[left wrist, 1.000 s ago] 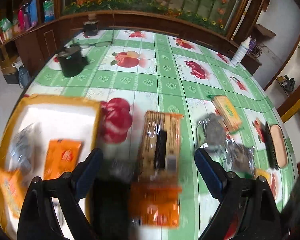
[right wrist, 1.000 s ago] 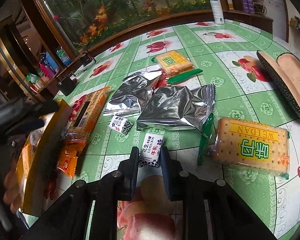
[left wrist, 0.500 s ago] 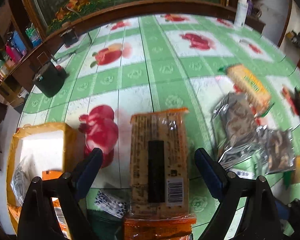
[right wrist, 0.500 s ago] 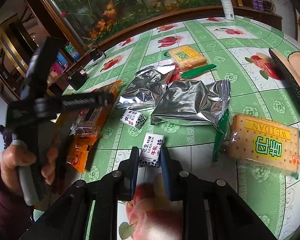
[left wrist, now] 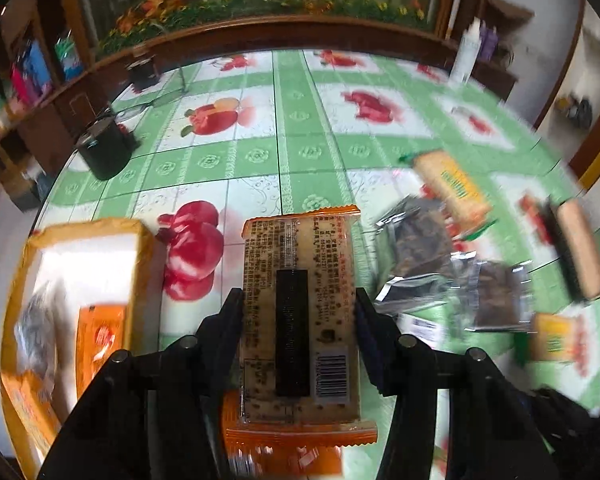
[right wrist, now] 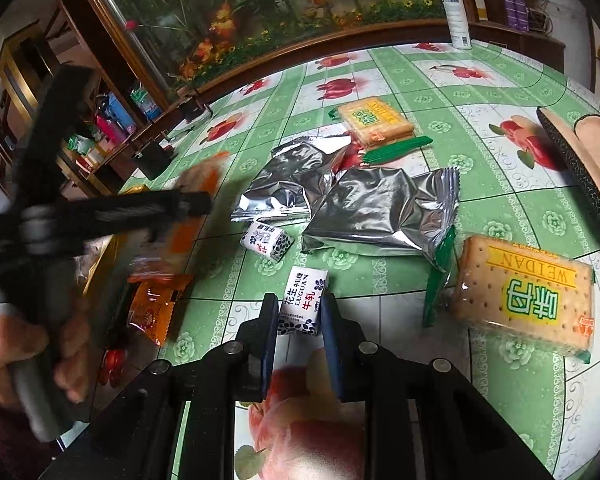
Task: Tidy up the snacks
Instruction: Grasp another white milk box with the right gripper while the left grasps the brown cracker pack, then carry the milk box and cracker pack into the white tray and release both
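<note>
A long cracker packet with orange ends lies lengthwise between the fingers of my left gripper. Its jaws are closing, and the pads touch both long sides of the packet. In the right wrist view that packet is an orange blur beside the left gripper, which a hand holds. My right gripper is shut on a small white-and-blue candy resting on the green fruit-print tablecloth. The yellow box at left holds an orange sachet and a clear packet.
Two silver packets, two yellow biscuit packs, a second small candy and an orange sachet lie on the table. A glasses case sits at right, a black cup and a spray bottle further back.
The left gripper's jaws went from wide apart to closed against the cracker packet's sides, and its view shifted over the packet. The right gripper stayed on the candy.
</note>
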The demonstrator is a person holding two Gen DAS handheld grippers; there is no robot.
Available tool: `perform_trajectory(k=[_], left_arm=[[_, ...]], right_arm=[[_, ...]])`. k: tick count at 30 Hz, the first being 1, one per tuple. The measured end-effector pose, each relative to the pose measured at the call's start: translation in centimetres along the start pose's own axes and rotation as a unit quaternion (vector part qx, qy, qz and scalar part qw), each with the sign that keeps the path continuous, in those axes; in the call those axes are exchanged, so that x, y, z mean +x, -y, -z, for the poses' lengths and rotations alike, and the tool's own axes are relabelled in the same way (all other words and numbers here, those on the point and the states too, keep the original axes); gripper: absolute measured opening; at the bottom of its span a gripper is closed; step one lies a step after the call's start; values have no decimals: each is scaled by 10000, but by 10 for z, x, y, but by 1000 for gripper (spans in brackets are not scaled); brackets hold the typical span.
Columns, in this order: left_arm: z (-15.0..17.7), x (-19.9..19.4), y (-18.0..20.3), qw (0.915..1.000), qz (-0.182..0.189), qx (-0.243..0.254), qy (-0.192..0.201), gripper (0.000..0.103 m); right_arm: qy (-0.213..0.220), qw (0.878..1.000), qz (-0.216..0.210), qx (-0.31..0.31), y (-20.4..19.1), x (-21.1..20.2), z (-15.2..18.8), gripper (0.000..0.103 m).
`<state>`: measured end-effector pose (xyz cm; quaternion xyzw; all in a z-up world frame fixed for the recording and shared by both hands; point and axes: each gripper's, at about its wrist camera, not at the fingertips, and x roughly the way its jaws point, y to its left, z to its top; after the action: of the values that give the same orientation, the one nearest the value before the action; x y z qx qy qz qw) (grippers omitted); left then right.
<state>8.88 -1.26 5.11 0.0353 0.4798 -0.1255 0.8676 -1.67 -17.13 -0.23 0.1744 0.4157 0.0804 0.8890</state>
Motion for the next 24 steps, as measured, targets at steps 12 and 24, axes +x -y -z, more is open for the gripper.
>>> perform_trajectory(k=[12, 24], left_arm=[[104, -121, -94, 9916, -109, -1085, 692, 52], [176, -123, -190, 9739, -568, -2154, 432, 53]], right_arm=[[292, 9994, -187, -42, -2, -13, 0, 23], [103, 9953, -750, -608, -84, -31, 9, 23]])
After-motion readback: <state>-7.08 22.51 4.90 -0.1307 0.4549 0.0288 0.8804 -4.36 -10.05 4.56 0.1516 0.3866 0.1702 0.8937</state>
